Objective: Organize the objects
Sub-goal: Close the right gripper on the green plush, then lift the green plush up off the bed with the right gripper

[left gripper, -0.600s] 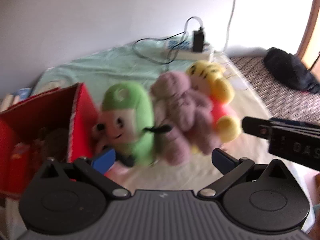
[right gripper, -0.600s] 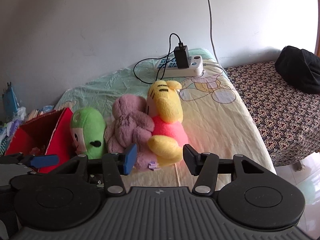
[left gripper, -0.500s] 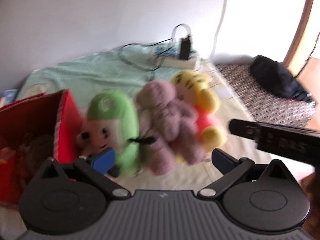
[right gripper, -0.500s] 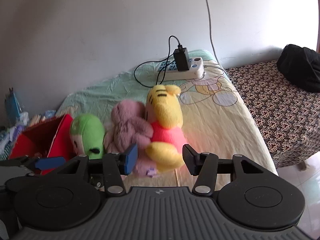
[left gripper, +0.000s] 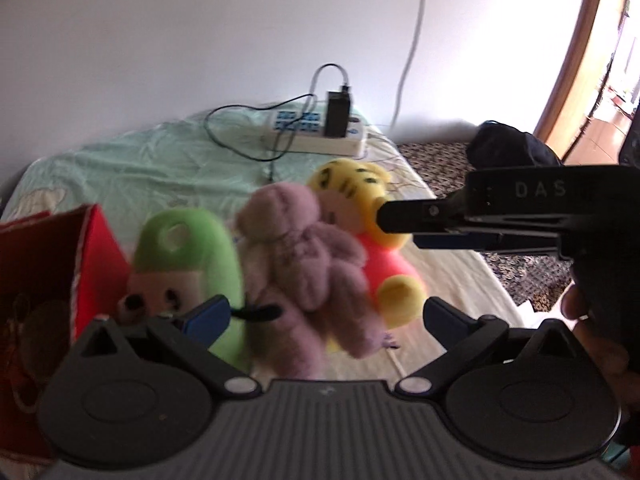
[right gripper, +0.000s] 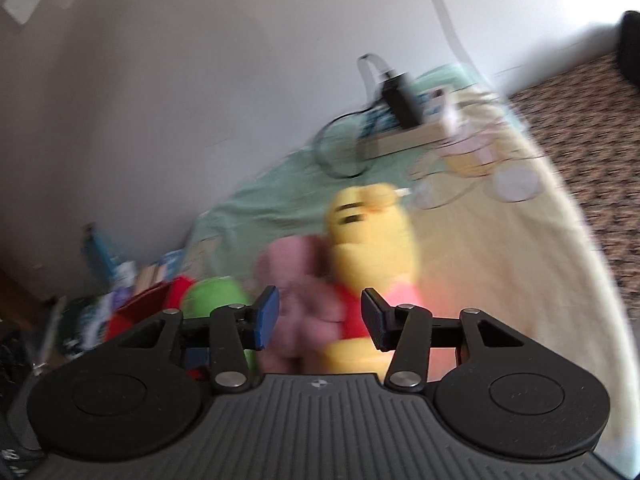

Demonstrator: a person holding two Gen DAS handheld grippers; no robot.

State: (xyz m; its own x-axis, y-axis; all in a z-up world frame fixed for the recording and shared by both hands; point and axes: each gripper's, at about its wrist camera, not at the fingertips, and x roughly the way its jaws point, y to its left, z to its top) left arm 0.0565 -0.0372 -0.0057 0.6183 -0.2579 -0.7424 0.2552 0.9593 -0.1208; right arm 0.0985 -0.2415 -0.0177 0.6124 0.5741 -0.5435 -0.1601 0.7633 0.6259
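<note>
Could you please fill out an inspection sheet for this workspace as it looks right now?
Surface: bed sheet, green and cream.
Job's things: green plush, purple plush, yellow plush side by side; red box left of them.
Clutter: dark bundle on patterned cover.
Grippers: left tool open; right tool open, both empty.
Cables: power strip with charger, black cord.
Surroundings: white wall.

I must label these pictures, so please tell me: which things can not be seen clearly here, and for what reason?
- Red box contents: left wrist view, dark inside and cut by the left edge.
- Green plush lower part: left wrist view, hidden behind the left gripper.
- Yellow plush and pink plush: right wrist view, motion blur; the right gripper covers their lower halves.
- Power strip: right wrist view, smeared.
</note>
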